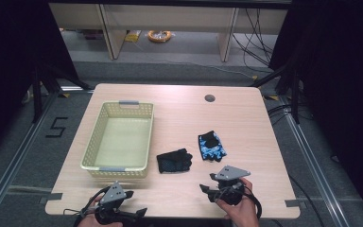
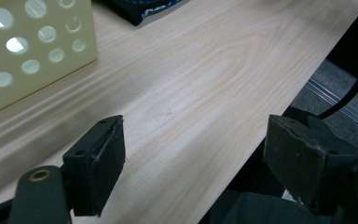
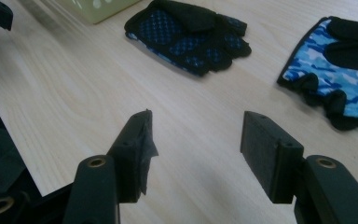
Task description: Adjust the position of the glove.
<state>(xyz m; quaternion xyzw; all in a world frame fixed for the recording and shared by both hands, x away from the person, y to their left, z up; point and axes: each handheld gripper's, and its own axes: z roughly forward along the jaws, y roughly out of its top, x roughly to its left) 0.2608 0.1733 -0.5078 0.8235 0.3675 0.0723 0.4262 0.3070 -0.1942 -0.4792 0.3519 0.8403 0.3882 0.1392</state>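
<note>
At the left of the table [image 1: 179, 101] stands a pale yellow perforated basket [image 1: 92, 146], empty as far as the high view shows. Below it, at the near edge, the left gripper [image 1: 134, 203] hovers with its jaws spread wide and nothing between them; in the left gripper view its jaws frame bare wood, with the basket's wall at the upper left.

Just right of the basket lies a black glove [image 1: 174, 161], palm side up with blue grip dots, flat and slightly crumpled. Beside it, near but apart, lies a blue camouflage glove [image 1: 212, 146] with black trim. Both rest on the tabletop, outside the basket.

Nearer the person, the right gripper [image 1: 208, 183] sits low over the near edge, jaws parted and empty. In the right gripper view the black glove lies ahead to the left and the camouflage glove to the right.

The step in hand looks like a reach for a glove, probably the black one, though the aim is hard to read from here. To do it well, bring the right gripper forward and down over a raised fold or the cuff, since flat fabric offers little to pinch, keep one jaw skimming the wood, close firmly, then lift clear before swinging left over the basket rim.
</note>
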